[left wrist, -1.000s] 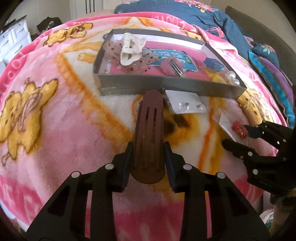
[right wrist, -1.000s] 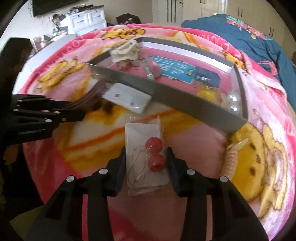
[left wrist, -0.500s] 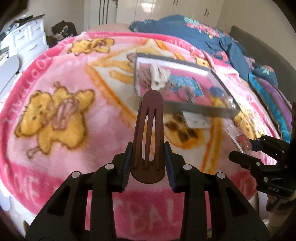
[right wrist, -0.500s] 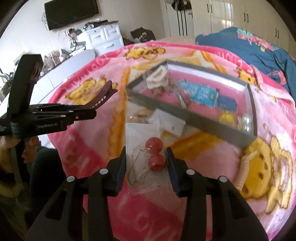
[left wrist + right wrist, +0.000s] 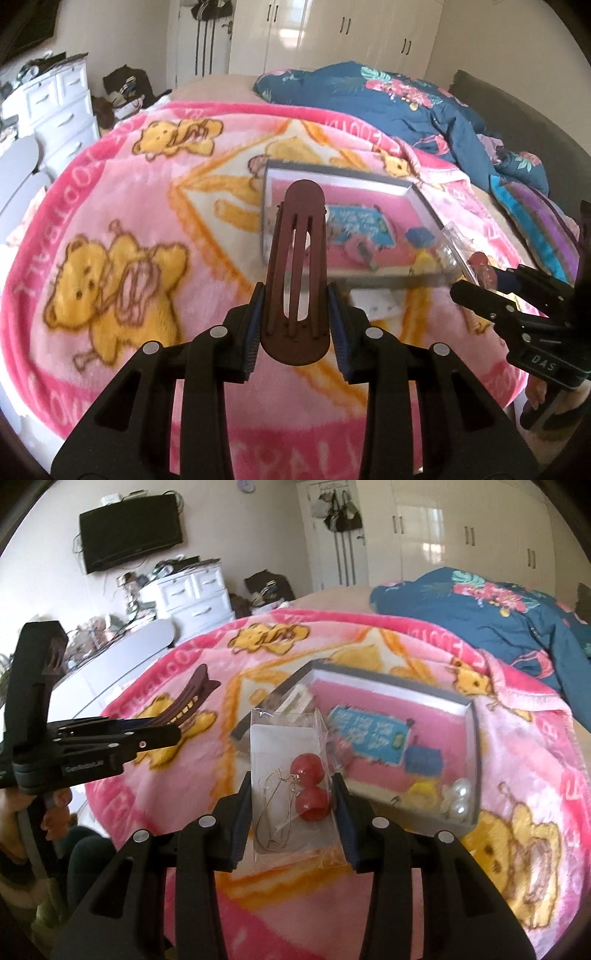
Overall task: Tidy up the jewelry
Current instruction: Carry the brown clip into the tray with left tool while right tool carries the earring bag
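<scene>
My left gripper [image 5: 294, 325] is shut on a long brown hair clip [image 5: 297, 266] and holds it high above the pink bear blanket. My right gripper [image 5: 291, 805] is shut on a clear packet of red ball earrings [image 5: 291, 775], also raised. The grey jewelry box [image 5: 472, 746] with a pink lining lies on the blanket ahead of both; it holds a blue card, a blue block, a yellow piece and white pearls [image 5: 458, 794]. The left gripper with the clip shows at the left of the right wrist view [image 5: 159, 734]. The right gripper shows at the right of the left wrist view [image 5: 484, 280].
A small white earring card [image 5: 376, 299] lies on the blanket in front of the box [image 5: 369, 184]. A dark blue floral duvet [image 5: 406, 107] is bunched at the back right. A white dresser [image 5: 195, 590] and a wall TV stand beyond the bed.
Both grippers have lifted well up and back from the blanket with their items. The box now sits farther away and lower in both views.
</scene>
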`<state>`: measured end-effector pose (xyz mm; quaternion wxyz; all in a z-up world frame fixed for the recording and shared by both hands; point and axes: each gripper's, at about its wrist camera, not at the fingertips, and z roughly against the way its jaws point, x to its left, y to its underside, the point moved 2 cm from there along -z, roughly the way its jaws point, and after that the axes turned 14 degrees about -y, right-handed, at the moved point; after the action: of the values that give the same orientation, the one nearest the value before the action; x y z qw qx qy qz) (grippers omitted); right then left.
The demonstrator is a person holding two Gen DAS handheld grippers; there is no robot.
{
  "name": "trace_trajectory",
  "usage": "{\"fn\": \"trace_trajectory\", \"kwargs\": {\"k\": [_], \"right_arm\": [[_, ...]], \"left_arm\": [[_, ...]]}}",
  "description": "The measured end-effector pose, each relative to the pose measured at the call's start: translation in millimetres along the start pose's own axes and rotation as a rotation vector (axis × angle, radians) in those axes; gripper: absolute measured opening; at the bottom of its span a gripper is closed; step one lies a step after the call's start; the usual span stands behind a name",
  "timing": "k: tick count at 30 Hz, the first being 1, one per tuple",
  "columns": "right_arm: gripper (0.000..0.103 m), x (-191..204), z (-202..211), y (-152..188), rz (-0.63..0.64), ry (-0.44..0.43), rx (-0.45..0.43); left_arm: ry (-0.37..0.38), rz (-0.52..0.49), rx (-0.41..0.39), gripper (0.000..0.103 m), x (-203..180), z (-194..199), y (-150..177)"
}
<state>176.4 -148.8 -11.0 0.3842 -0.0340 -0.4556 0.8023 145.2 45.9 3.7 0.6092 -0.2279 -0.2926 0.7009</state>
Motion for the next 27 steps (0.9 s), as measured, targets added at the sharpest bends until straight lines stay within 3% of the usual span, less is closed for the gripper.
{"fn": "trace_trajectory", "kwargs": {"k": [9, 20, 22, 23, 27], "right_arm": [[0.039, -41, 20, -16, -0.068, 0.072, -0.078], [0.039, -97, 48, -12, -0.177, 0.175, -0.134], [0.039, -107, 53, -10, -0.197, 0.199, -0.140], [0.039, -111, 54, -9, -0.204, 0.207, -0.141], [0.039, -127, 58, -6, -0.236, 0.236, -0.145]], "left_arm": [[0.034, -0.028, -0.019, 0.025, -29, -12, -27], [0.070, -0.064, -0.014, 0.025, -65, -35, -44], [0.078, -0.066, -0.014, 0.021, -69, -38, -46], [0.086, -0.065, -0.015, 0.006, -72, -40, -47], [0.103, -0.072, -0.019, 0.004, -84, -47, -51]]}}
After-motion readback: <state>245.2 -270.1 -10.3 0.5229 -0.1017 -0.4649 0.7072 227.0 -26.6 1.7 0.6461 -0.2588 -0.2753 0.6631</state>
